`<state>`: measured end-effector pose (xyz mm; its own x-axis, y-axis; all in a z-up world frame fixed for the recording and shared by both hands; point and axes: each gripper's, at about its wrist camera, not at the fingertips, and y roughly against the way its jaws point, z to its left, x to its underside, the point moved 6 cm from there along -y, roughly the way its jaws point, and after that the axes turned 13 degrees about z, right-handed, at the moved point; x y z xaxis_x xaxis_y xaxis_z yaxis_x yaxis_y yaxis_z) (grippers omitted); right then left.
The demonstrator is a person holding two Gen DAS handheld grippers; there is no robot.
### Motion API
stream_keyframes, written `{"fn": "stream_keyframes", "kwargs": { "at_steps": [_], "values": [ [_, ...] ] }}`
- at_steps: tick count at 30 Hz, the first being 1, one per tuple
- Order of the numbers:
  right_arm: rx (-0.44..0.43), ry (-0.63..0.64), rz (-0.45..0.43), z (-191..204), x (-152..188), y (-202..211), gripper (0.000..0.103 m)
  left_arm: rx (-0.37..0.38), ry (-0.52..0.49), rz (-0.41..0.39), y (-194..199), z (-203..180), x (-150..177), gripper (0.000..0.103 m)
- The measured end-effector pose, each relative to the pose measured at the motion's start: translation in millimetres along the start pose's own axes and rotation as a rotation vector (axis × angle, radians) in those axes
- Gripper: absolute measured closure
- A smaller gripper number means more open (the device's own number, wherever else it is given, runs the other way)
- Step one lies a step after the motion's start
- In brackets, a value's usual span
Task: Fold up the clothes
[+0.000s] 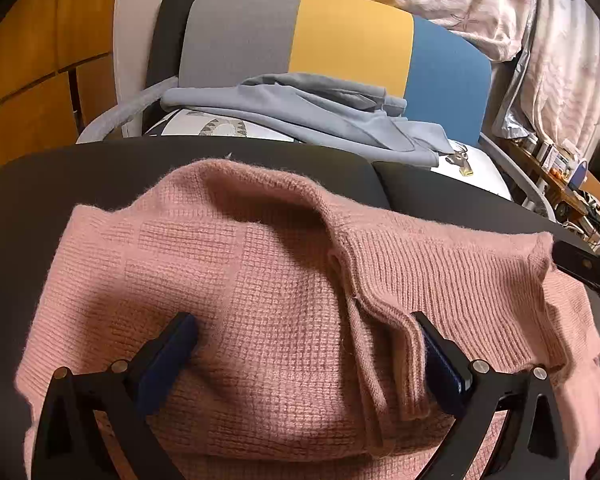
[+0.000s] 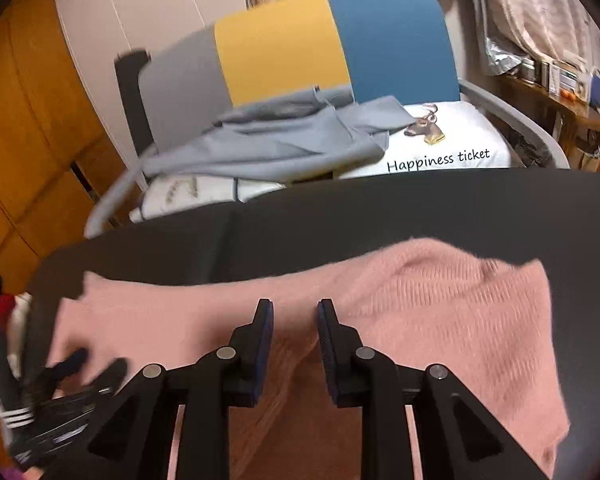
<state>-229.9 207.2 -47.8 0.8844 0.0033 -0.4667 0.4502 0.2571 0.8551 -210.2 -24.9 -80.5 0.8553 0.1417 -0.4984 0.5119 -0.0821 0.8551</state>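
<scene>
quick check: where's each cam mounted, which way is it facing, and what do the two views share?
Left wrist: on the left gripper, looking forward over the pink sweater on the black table; its wide-open fingers show.
Right wrist: on the right gripper, same heading; narrow-gapped fingers over the sweater, left gripper at lower left.
Shared: sweater, table, tricolour chair with grey garment.

We are seeing a dark table (image 1: 100, 168) carrying a pink knitted sweater (image 1: 260, 280), which is lying rumpled directly on its surface.
</scene>
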Motion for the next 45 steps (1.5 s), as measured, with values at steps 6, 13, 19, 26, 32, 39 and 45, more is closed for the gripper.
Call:
{"fn": "stream_keyframes", "kwargs": {
  "at_steps": [6,13,19,26,32,39,45],
  "values": [
    [0.070,-0.036,0.030,-36.1,-17.7,-45.3,0.081,-0.003,-0.003,-0.009,-1.3,-0.4,1.7,0.000],
    [0.126,-0.067,-0.015,-32.8,-22.7,-32.8,0.081,0.000,-0.003,-0.014,-3.1,-1.8,2.8,0.000],
    [0.055,0.002,-0.108,19.2,-7.8,7.6,0.076,0.009,0.004,-0.012,-3.5,-1.1,2.6,0.000],
    [0.139,0.188,-0.040,59.0,41.5,-26.9,0.077,0.029,0.015,-0.007,-3.5,0.5,1.8,0.000],
    [0.145,0.181,-0.056,57.7,41.6,-27.7,0.077,0.109,0.100,0.005,16.9,6.8,-6.8,0.002],
    [0.142,0.184,-0.060,56.9,40.8,-27.6,0.076,0.057,0.028,-0.003,5.8,-12.2,-59.0,0.002],
    [0.126,0.182,-0.062,55.3,41.4,-27.1,0.076,0.009,0.041,0.081,-39.8,32.8,-67.9,0.018]
  ]
}}
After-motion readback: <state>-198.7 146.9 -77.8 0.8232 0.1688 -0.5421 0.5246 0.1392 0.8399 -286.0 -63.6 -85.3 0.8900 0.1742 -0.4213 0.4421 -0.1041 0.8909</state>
